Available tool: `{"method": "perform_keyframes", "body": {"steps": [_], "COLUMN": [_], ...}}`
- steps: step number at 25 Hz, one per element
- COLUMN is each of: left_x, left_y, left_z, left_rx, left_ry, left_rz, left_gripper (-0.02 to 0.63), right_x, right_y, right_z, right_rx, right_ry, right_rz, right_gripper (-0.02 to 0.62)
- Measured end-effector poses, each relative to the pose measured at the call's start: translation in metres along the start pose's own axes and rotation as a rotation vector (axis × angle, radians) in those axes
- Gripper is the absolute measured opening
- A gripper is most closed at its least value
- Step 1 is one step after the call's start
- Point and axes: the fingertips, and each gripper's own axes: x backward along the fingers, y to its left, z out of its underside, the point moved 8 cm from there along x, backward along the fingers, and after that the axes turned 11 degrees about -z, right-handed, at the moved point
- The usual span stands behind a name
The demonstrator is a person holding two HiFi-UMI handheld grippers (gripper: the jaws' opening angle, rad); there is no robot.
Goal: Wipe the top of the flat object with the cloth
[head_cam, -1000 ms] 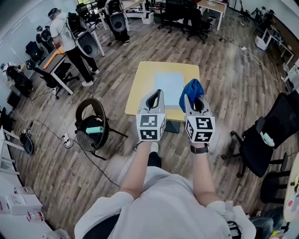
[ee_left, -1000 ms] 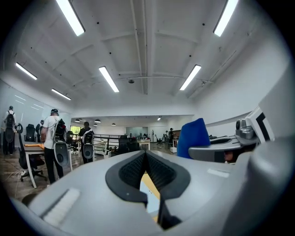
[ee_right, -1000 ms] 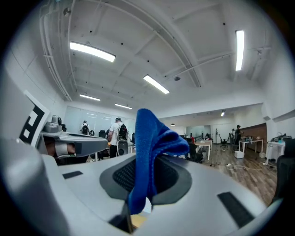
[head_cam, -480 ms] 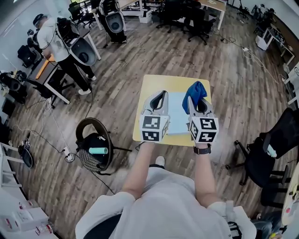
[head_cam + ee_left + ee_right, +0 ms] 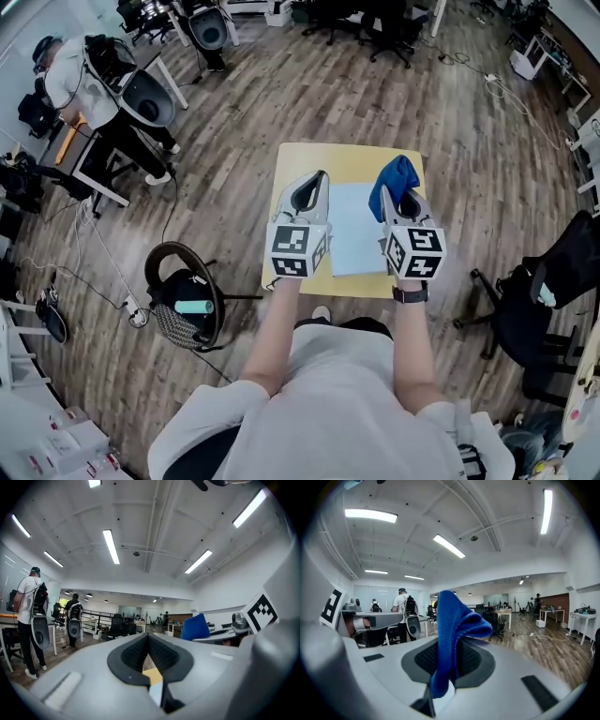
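A pale blue flat sheet (image 5: pixel 354 225) lies on a small yellow table (image 5: pixel 343 161) in the head view. My right gripper (image 5: pixel 400 194) is held above the table's right side, shut on a blue cloth (image 5: pixel 395 178) that stands up from its jaws; in the right gripper view the blue cloth (image 5: pixel 451 634) is pinched between the pads. My left gripper (image 5: pixel 312 188) hovers over the sheet's left edge, jaws together with nothing between them. In the left gripper view the left gripper (image 5: pixel 148 645) points level into the room, the blue cloth (image 5: pixel 194 627) at its right.
A black round stool with a teal bottle (image 5: pixel 193 307) on it stands left of the table. A black office chair (image 5: pixel 548 291) is at the right. A person with a backpack (image 5: pixel 77 75) works at a desk far left. Wood floor surrounds the table.
I have stepped closer to the table; both grippers now hang over its top instead of short of its front edge. The cloth stays in the right gripper.
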Motion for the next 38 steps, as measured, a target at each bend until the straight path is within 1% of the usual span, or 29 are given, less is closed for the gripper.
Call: {"method": "perform_keyframes", "body": {"steps": [3, 5, 8, 10, 13, 16, 19, 22, 27, 30, 34, 36, 38], "left_x": [-0.021, -0.038, -0.064, -0.080, -0.100, -0.114, -0.119, -0.123, -0.130, -0.132, -0.132, -0.130, -0.128], "left_y": [-0.002, -0.006, -0.013, -0.016, -0.018, -0.008, 0.012, 0.032, 0.057, 0.064, 0.072, 0.075, 0.076], "left_z": [0.013, 0.022, 0.031, 0.033, 0.036, 0.043, 0.057, 0.077, 0.107, 0.122, 0.139, 0.146, 0.152], "left_rx": [0.008, 0.017, 0.015, 0.013, 0.020, 0.029, 0.035, 0.035, 0.070, 0.078, 0.091, 0.097, 0.097], "left_ry": [0.035, 0.059, 0.078, 0.088, 0.117, 0.167, 0.216, 0.246, 0.297, 0.336, 0.370, 0.391, 0.410], "left_rz": [-0.005, -0.013, -0.046, -0.072, -0.106, -0.176, -0.233, -0.269, -0.323, -0.321, -0.300, -0.296, -0.287], "left_gripper": [0.006, 0.006, 0.006, 0.006, 0.006, 0.006, 0.006, 0.006, 0.006, 0.006, 0.006, 0.006, 0.006], "right_x": [-0.011, -0.023, -0.040, -0.054, -0.078, -0.109, -0.145, -0.181, -0.237, -0.264, -0.289, -0.300, -0.307], "right_y": [-0.023, -0.041, -0.068, -0.085, -0.110, -0.126, -0.125, -0.117, -0.104, -0.092, -0.075, -0.067, -0.060], "right_z": [0.009, 0.012, 0.014, 0.014, 0.018, 0.028, 0.048, 0.075, 0.118, 0.148, 0.180, 0.194, 0.207], "right_rx": [-0.022, -0.022, -0.003, -0.012, -0.059, -0.119, -0.158, -0.180, -0.220, -0.263, -0.342, -0.362, -0.356], "right_ry": [0.025, 0.043, 0.057, 0.063, 0.083, 0.094, 0.141, 0.206, 0.258, 0.313, 0.358, 0.387, 0.427], "right_rz": [0.006, -0.011, -0.078, -0.125, -0.181, -0.233, -0.296, -0.338, -0.371, -0.402, -0.423, -0.440, -0.454], "right_gripper": [0.061, 0.061, 0.061, 0.063, 0.063, 0.064, 0.063, 0.064, 0.066, 0.066, 0.066, 0.066, 0.066]}}
